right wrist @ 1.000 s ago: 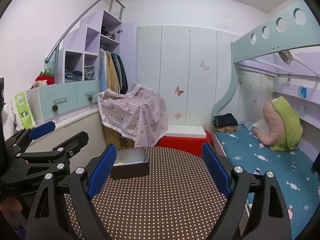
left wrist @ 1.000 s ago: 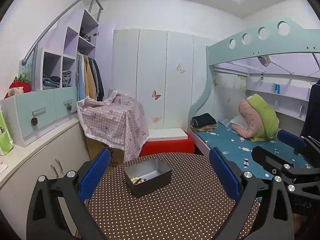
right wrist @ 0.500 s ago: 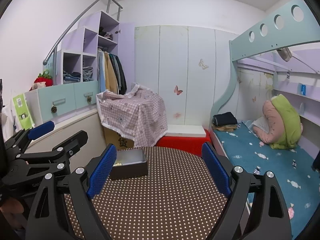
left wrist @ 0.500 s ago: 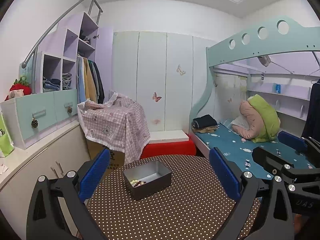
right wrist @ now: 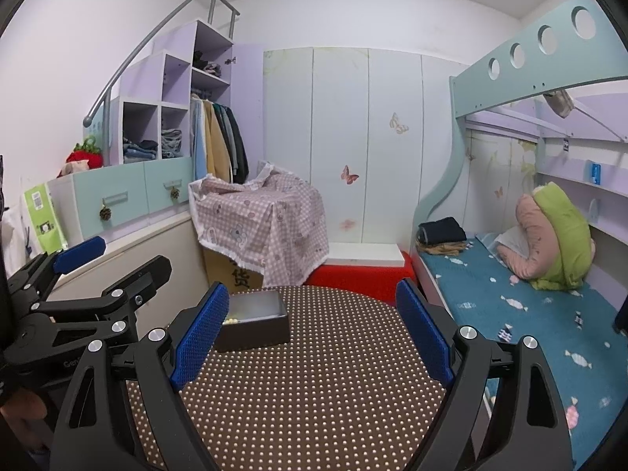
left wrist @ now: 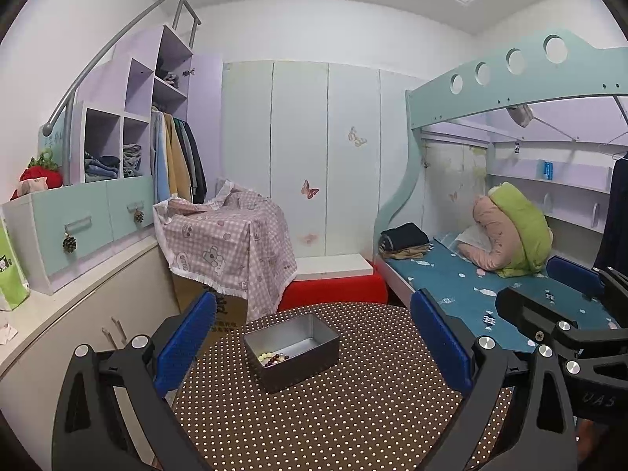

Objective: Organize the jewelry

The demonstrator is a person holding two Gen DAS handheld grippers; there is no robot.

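A grey metal box (left wrist: 292,349) stands on the round brown dotted table (left wrist: 353,412), toward its far left. Bead jewelry (left wrist: 272,358), pale and dark beads, lies in the box's near corner. The box also shows in the right wrist view (right wrist: 255,320), with pale beads (right wrist: 233,319) inside. My left gripper (left wrist: 314,337) is open and empty, held above the table short of the box. My right gripper (right wrist: 312,327) is open and empty, to the right of the left one, which shows in the right wrist view (right wrist: 114,253).
A cardboard box under a pink checked cloth (left wrist: 227,235) stands behind the table. A red bench (left wrist: 333,290) sits by the wardrobe. A bunk bed (left wrist: 490,282) runs along the right. A white counter (left wrist: 59,306) with drawers runs along the left.
Both views have dropped slightly, so both grippers tilted up or lifted a little. The box and beads have not moved. Both grippers stay open.
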